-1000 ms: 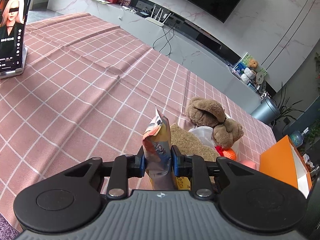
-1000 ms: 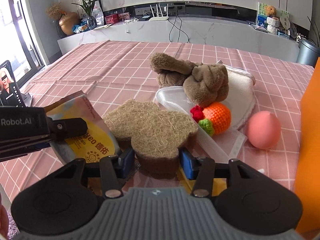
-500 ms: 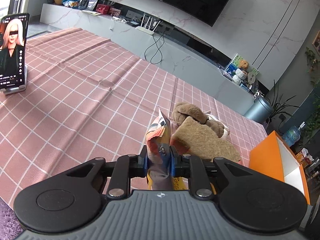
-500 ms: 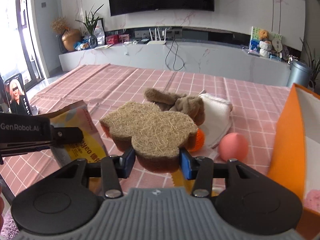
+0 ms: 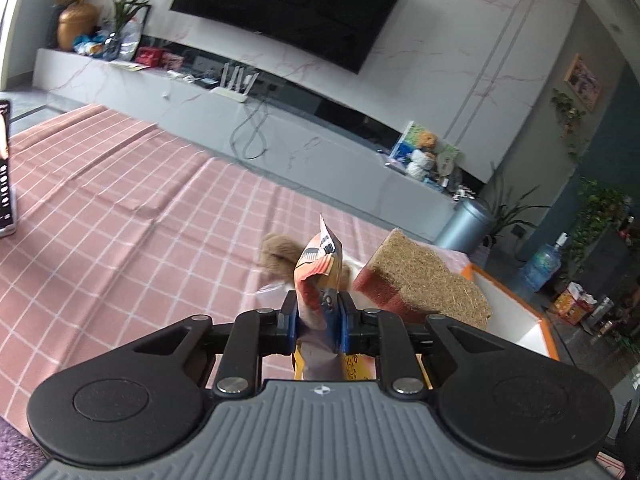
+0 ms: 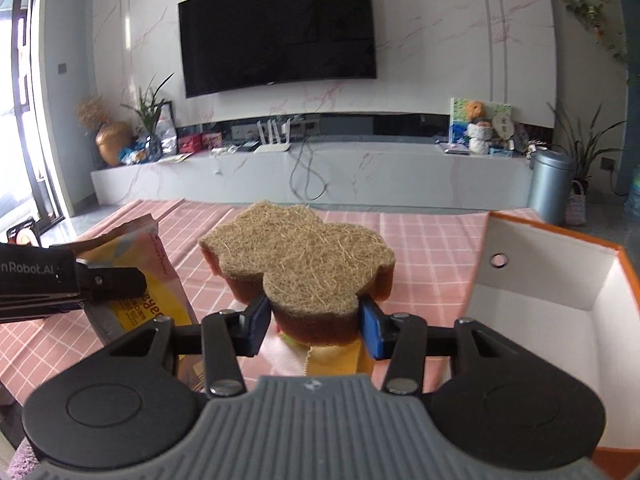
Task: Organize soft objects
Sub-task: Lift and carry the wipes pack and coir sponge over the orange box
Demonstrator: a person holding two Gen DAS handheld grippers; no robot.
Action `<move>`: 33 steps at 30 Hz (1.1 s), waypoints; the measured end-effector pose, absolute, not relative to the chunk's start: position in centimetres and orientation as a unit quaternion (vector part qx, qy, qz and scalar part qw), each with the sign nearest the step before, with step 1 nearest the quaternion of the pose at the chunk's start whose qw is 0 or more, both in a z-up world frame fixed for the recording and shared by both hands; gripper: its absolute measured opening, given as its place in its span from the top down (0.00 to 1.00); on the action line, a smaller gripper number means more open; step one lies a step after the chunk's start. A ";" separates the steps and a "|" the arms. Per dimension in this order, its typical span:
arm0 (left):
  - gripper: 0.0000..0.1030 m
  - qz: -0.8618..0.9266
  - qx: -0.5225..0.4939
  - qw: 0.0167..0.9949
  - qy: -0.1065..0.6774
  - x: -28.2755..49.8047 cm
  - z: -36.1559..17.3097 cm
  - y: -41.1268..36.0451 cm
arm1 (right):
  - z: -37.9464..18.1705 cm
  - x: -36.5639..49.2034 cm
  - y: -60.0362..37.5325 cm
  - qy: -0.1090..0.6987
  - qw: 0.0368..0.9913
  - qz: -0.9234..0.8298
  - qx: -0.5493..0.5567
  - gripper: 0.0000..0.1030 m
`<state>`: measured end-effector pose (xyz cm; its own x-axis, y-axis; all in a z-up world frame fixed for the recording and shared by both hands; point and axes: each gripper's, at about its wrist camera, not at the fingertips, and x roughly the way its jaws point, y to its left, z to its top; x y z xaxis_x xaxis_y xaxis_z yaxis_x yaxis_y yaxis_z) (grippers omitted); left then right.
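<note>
- Sponge (image 6: 298,258): clamped between the right gripper's (image 6: 316,322) jaws, aloft over the pink-checked bench (image 5: 120,216), just left of the orange box (image 6: 560,296).
- Pouch (image 5: 318,280): pinched upright in the left gripper's (image 5: 318,316) narrow jaws, beside the sponge.
- Plush toy (image 5: 276,256): lying on the bench beyond.

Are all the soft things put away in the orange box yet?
Not yet. The part of the orange box that shows looks bare. In hand: the right gripper squeezes the scrubby sponge, lifted beside the box, and the left gripper pinches a crinkly snack pouch. Left to do: the brown plush toy is on the pink checked cloth.
</note>
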<state>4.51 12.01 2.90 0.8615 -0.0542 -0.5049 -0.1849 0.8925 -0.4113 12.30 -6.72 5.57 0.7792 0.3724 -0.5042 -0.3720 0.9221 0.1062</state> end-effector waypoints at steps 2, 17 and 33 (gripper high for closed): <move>0.80 0.012 -0.229 0.938 0.258 5.0 3.4 10.8 | 6.2 12.0 -8.2 0.259 0.948 0.183 0.004 0.54; 0.80 -0.167 -0.194 0.932 0.257 12.3 5.6 0.2 | 8.1 13.4 -19.5 0.253 0.966 0.039 0.024 0.54; 0.80 -0.196 -0.207 0.916 0.281 15.7 4.4 -0.9 | 7.5 15.2 -23.0 0.274 0.959 0.044 0.051 0.54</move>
<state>15.74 -0.85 4.36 0.7652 -0.4759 -0.4336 0.2435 0.8373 -0.4895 15.23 -23.00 7.46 0.8456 0.1120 -0.5219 -0.0557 0.9909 0.1224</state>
